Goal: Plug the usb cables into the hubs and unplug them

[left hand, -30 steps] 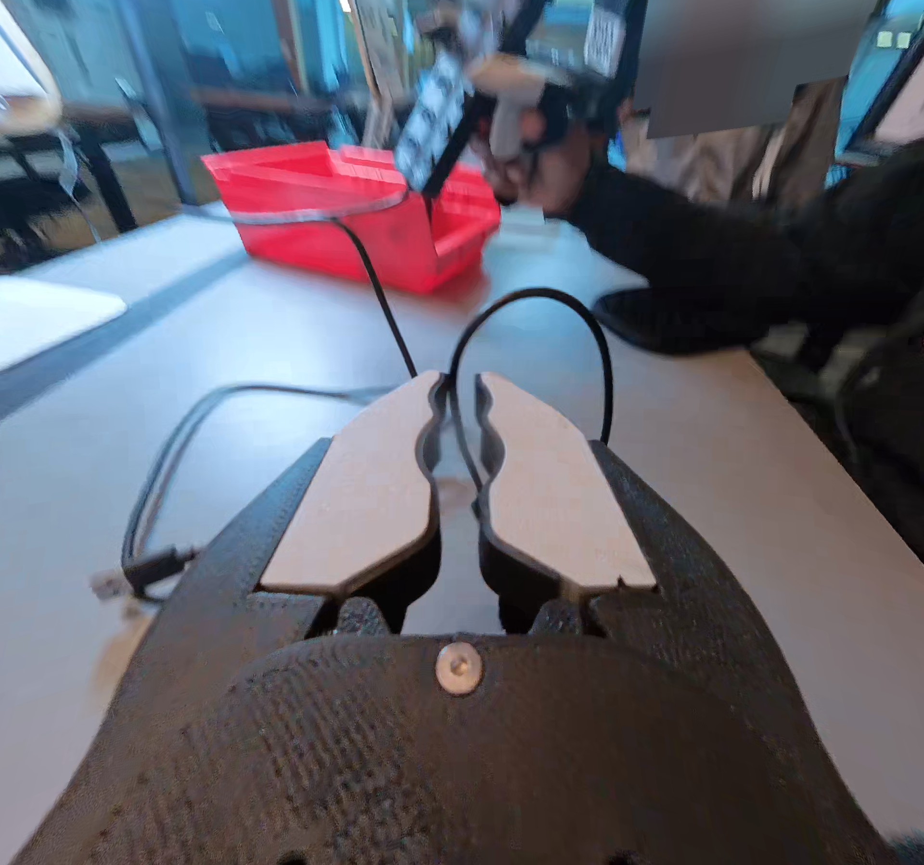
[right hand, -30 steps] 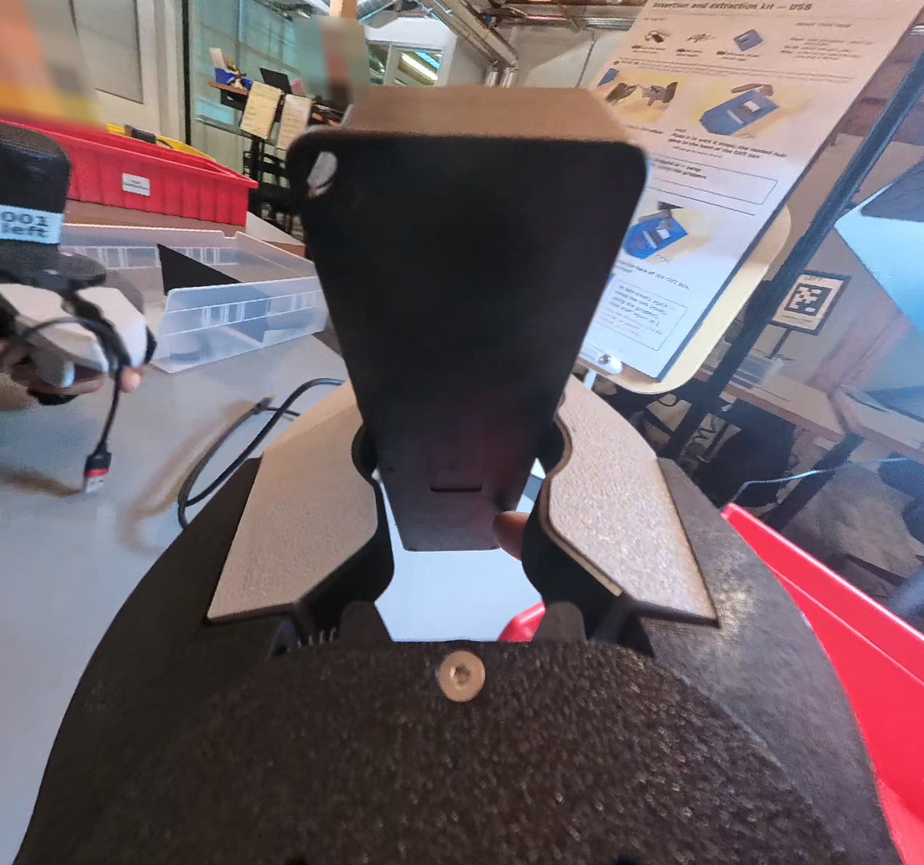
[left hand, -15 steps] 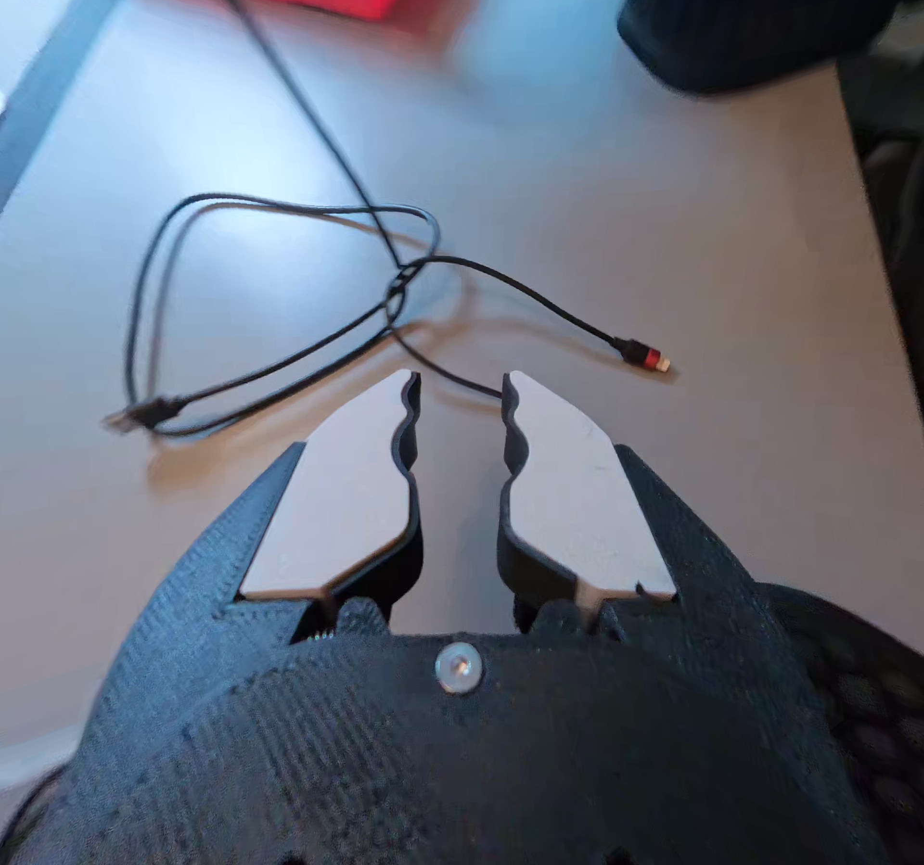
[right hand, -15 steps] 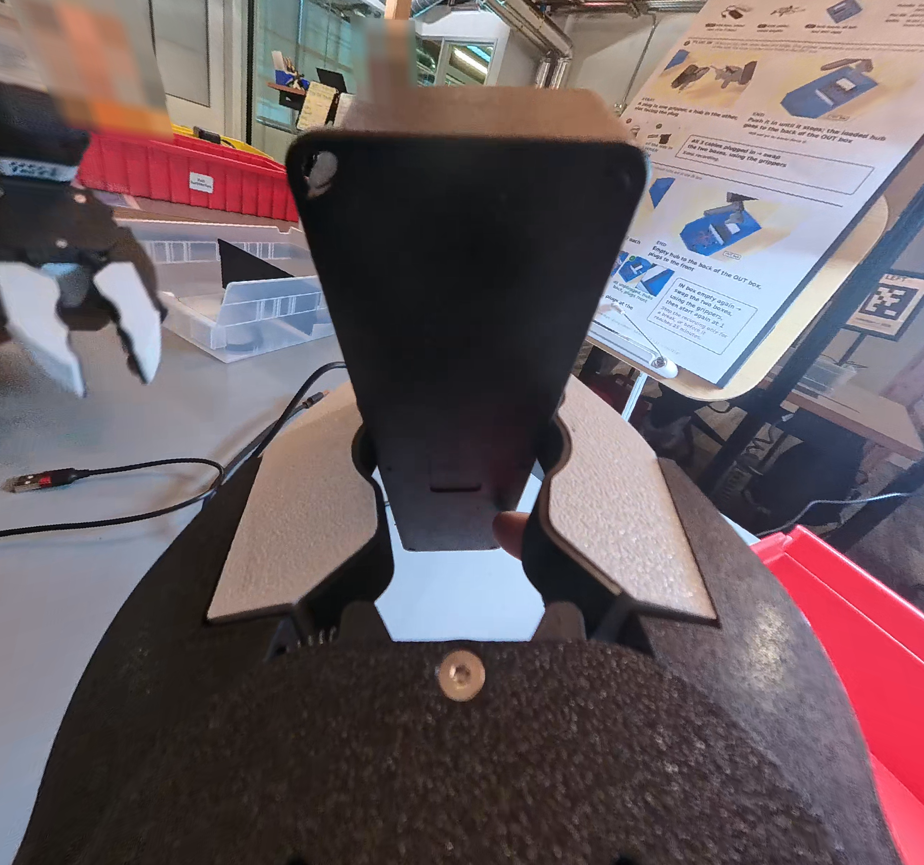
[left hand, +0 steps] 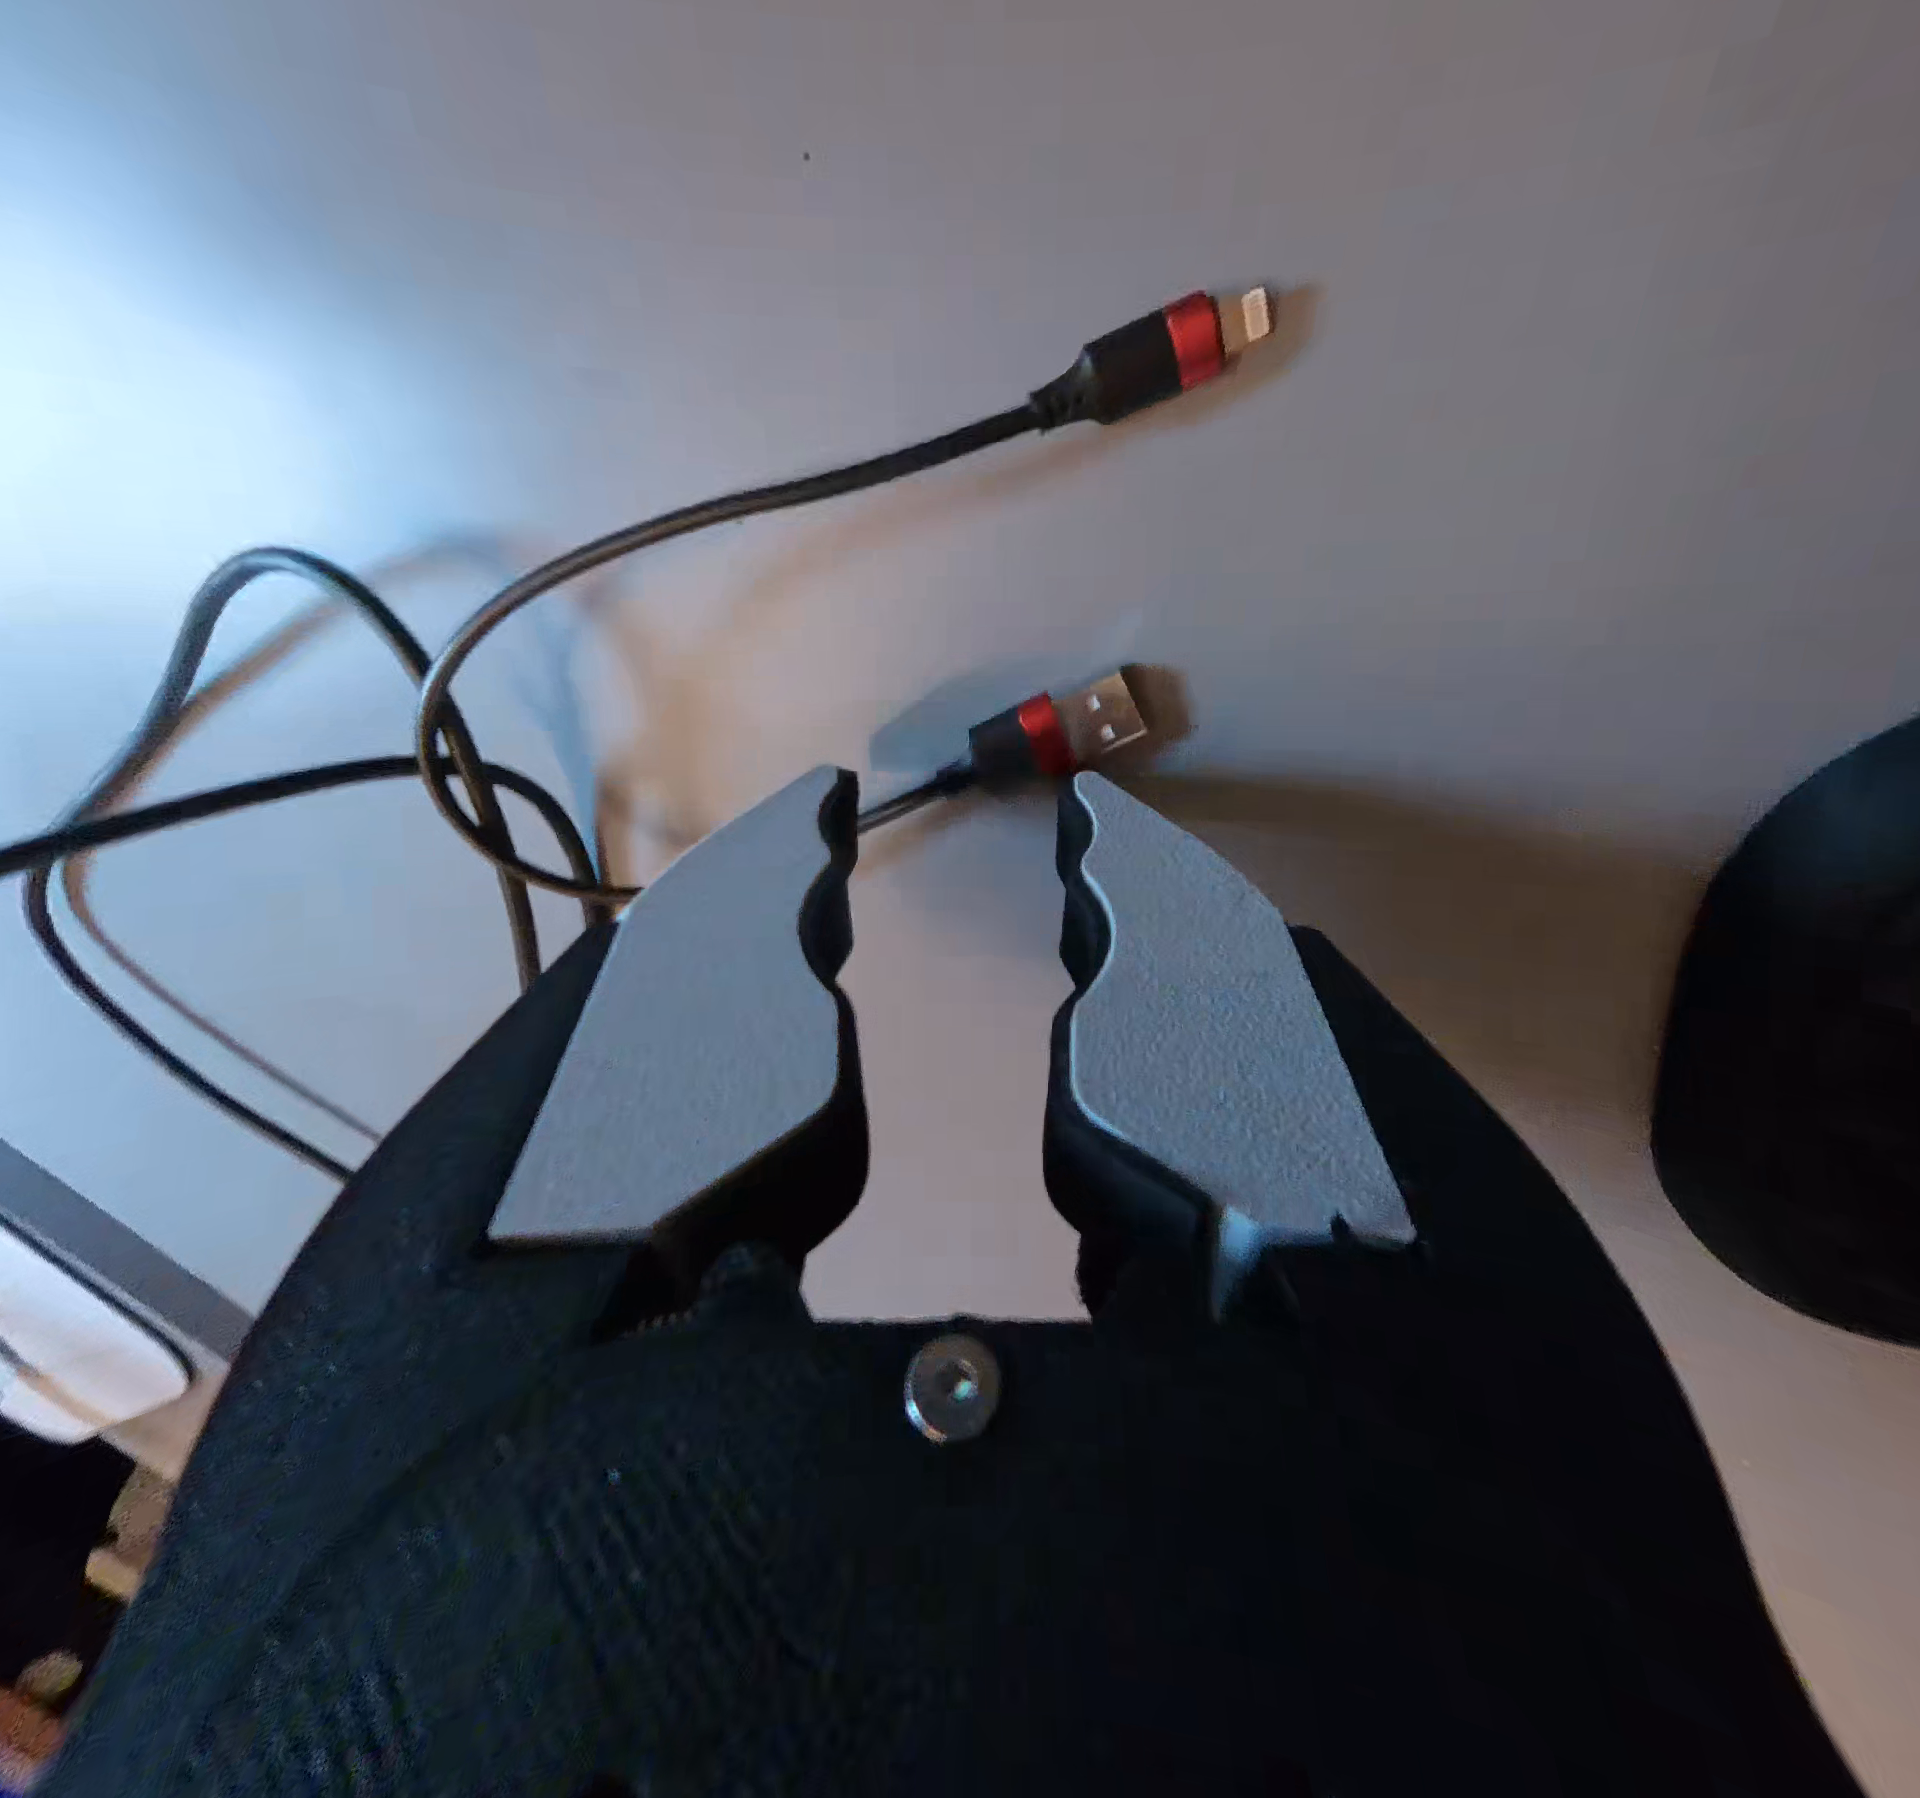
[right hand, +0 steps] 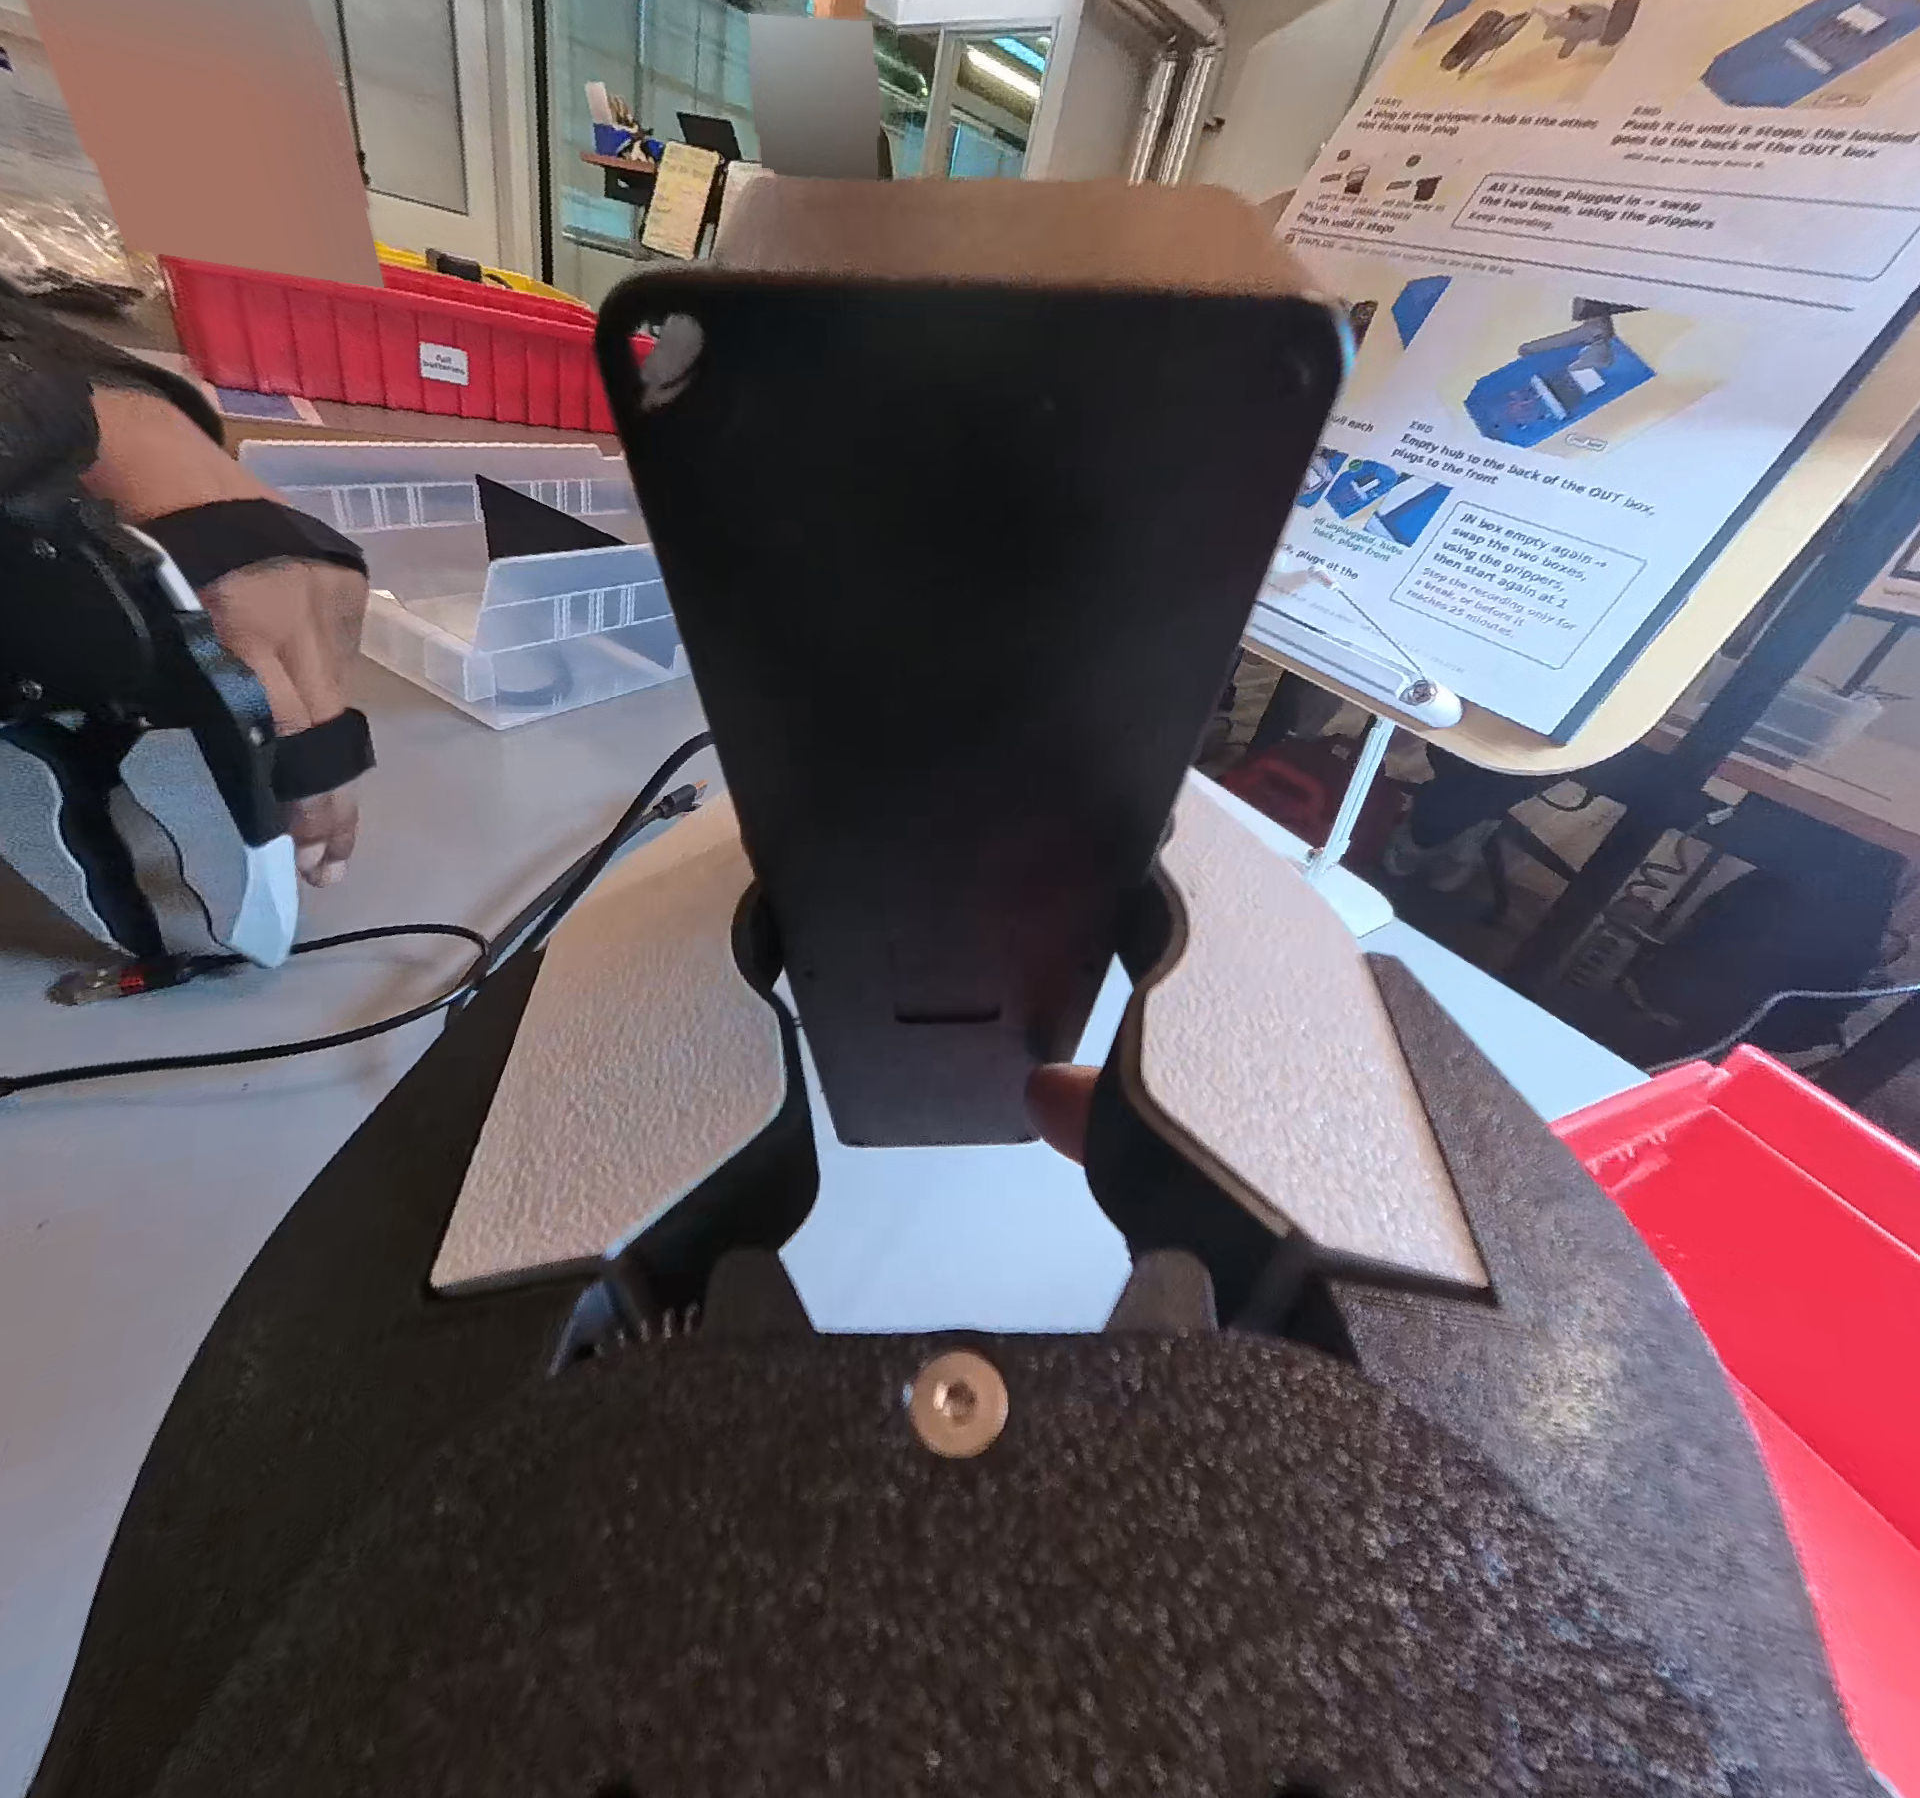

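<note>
L gripper (left hand: pixel 956 792), jaws apart and empty, lowered over USB-A plug (left hand: pixel 1070 735) lying on table (left hand: pixel 935 138), prob. for pickup; R gripper (right hand: pixel 956 969) clamped on black hub (right hand: pixel 966 605), held upright w/ ports presumably presented for insertion.

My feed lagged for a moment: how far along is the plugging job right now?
Done: the right gripper is shut on the black hub, held upright. In hand: the open left gripper hangs low over the table, its fingertips either side of the cord just behind the USB-A plug, not yet grasped. Left: grasp that plug and push it into the hub. A second, smaller plug lies loose beyond.
</note>
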